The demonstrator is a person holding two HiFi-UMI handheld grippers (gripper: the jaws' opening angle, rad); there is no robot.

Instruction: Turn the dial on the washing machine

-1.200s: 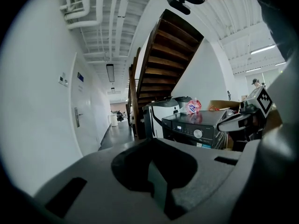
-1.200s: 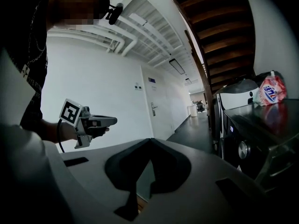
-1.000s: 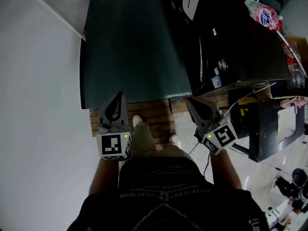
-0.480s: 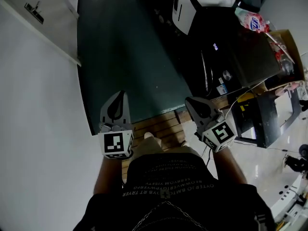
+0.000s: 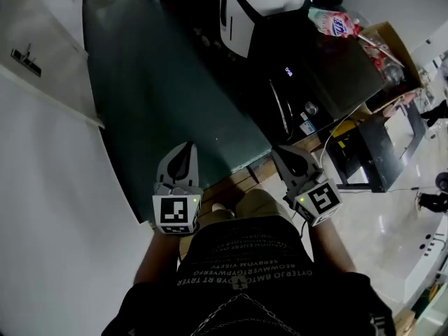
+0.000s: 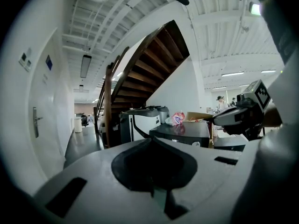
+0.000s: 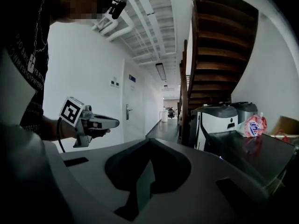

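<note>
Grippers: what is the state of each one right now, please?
Left gripper: closed, holding nothing.
Right gripper: closed, holding nothing.

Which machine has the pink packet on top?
The black machine with the lit display; pink packet at its far end. The white machine shows none.

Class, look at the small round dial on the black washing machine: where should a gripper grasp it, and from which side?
Probably by its round rim, pads on opposite edges, coming straight at the front of the washing machine, because the dial is a small disc facing outward.
</note>
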